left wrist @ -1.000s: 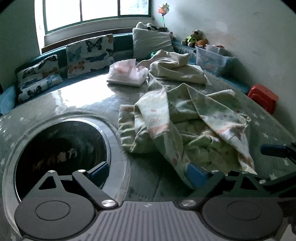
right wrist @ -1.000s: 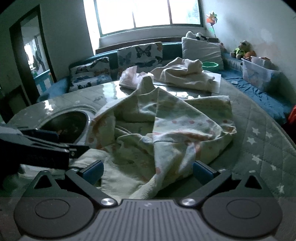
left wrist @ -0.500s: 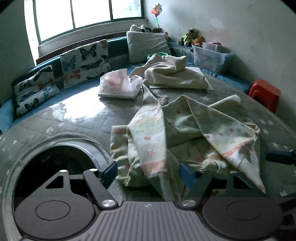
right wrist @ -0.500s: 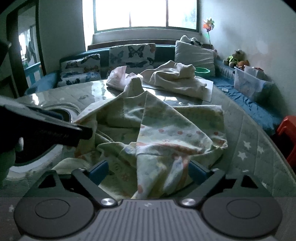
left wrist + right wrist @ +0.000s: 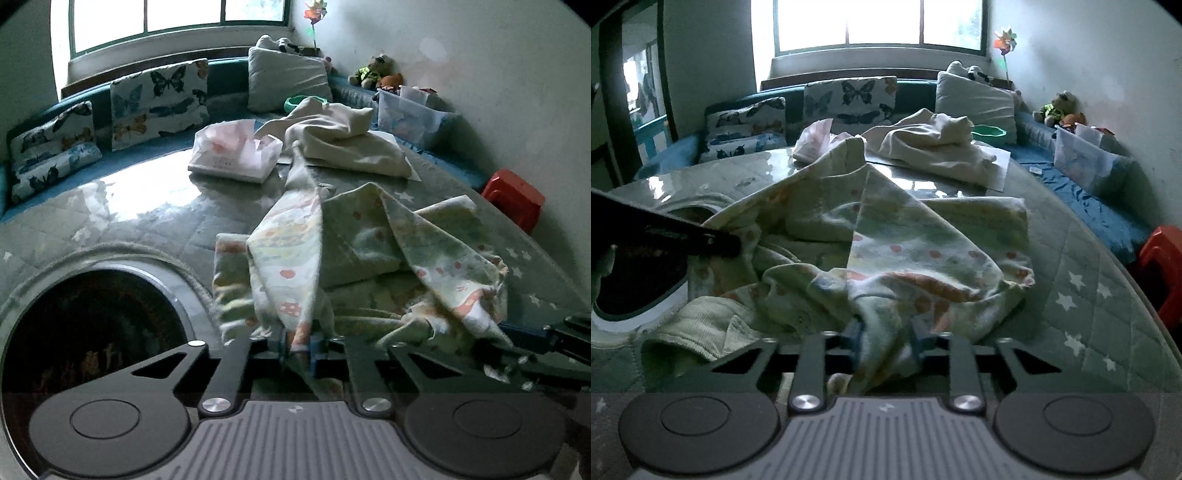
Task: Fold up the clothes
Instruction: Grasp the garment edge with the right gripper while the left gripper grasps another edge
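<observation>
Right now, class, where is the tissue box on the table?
In the left wrist view the tissue box sits at the table's far side, left of the cream garment, beyond the patterned cloth.

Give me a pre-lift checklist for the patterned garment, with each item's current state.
1. Left gripper has cloth: ok, jaws closing on a fold of the patterned garment.
2. Right gripper has cloth: ok, jaws closing on a bunched fold.
3. Both hold one layer only: cannot tell, fabric is crumpled.
4. Garment clear of the cream garment: not ok, a strip reaches up to it.
5. Garment clear of the tissue pack: ok.
6. Garment clear of the round opening: ok in the left wrist view.
</observation>
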Demonstrator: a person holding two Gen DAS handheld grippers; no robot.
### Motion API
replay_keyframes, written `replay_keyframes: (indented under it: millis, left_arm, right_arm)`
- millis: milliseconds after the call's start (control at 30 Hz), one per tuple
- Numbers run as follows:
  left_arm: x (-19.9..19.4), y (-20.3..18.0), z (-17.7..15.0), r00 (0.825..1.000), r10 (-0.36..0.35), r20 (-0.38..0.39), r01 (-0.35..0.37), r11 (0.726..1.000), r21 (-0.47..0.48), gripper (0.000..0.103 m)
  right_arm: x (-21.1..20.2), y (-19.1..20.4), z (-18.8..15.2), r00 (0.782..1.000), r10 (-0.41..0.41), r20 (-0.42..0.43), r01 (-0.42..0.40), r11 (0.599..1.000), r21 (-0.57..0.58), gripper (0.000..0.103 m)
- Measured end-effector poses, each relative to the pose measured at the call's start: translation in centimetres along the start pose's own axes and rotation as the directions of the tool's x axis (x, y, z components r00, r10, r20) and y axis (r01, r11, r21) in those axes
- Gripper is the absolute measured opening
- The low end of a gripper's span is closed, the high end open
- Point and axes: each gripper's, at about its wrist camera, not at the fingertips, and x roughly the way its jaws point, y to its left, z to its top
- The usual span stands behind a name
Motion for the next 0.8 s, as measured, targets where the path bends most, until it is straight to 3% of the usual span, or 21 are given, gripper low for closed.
replay_keyframes:
  millis: [100, 200, 433, 667, 800]
  left_arm:
    - [-0.9, 0.5, -0.5, 1.000, -0.019, 0.004, 0.019, 1.000, -0.017, 0.011]
    - [-2.2, 1.0, -1.1, 0.999, -0.043, 0.009, 0.043, 0.999, -0.033, 0.011]
    - [-4.3, 2.1, -3.4, 0.997, -0.073, 0.000, 0.073, 0.997, -0.038, 0.010]
    - [-6.9, 3.0, -7.3, 0.992, -0.118, -0.036, 0.116, 0.992, -0.048, 0.009]
    - [-8.3, 3.2, -9.8, 0.989, -0.137, -0.062, 0.134, 0.990, -0.041, 0.009]
  right_arm:
    - [-0.7, -0.3, -0.3, 1.000, 0.001, 0.018, -0.001, 1.000, 0.009, 0.009]
    - [-1.9, -0.7, -0.7, 0.999, 0.005, 0.037, -0.006, 1.000, 0.018, 0.005]
    - [-5.1, -1.4, -1.9, 0.999, 0.026, 0.036, -0.026, 1.000, 0.011, 0.005]
    - [-7.6, -1.2, -3.9, 0.994, 0.100, -0.043, -0.102, 0.994, -0.036, 0.005]
    - [-9.0, -0.7, -4.4, 0.987, 0.152, -0.059, -0.155, 0.986, -0.061, 0.012]
